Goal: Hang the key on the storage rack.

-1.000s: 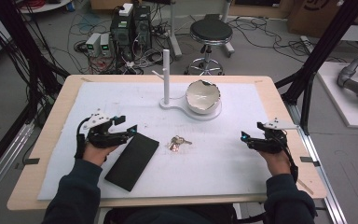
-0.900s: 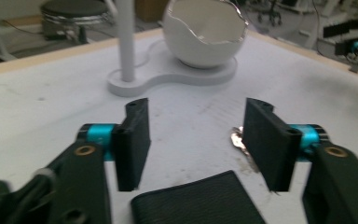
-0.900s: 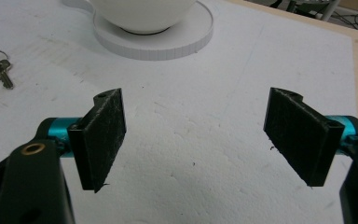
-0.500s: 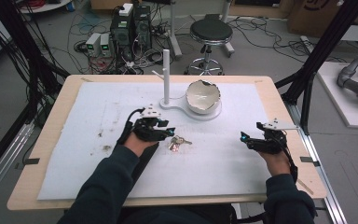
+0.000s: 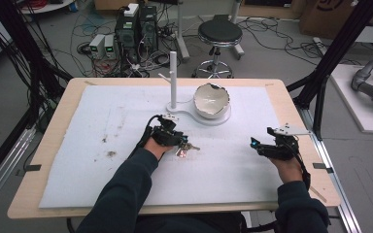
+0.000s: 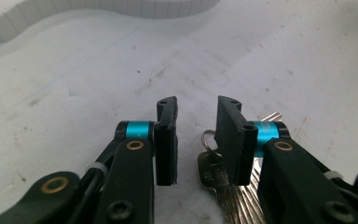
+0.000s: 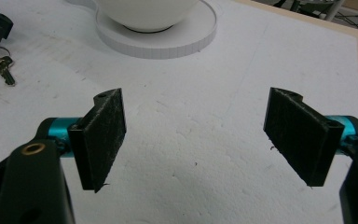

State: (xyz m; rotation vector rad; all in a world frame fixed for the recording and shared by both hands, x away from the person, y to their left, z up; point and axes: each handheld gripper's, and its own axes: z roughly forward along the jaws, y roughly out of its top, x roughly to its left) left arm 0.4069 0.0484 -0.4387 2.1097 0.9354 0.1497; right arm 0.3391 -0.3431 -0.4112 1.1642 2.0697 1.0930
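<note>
Holding nothing, white bowl on stand

Even, diffuse overhead lighting; shadows faint. High view soft, low in detail. Both gripper views sharp mid-frame, slightly blurred at the bottom edge. No glare.

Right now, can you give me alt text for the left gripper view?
The left tool is low over the white mat, its jaws narrowly apart, having just been closing. A bunch of keys lies in the gap against the right-hand jaw, not yet pinched.
</note>
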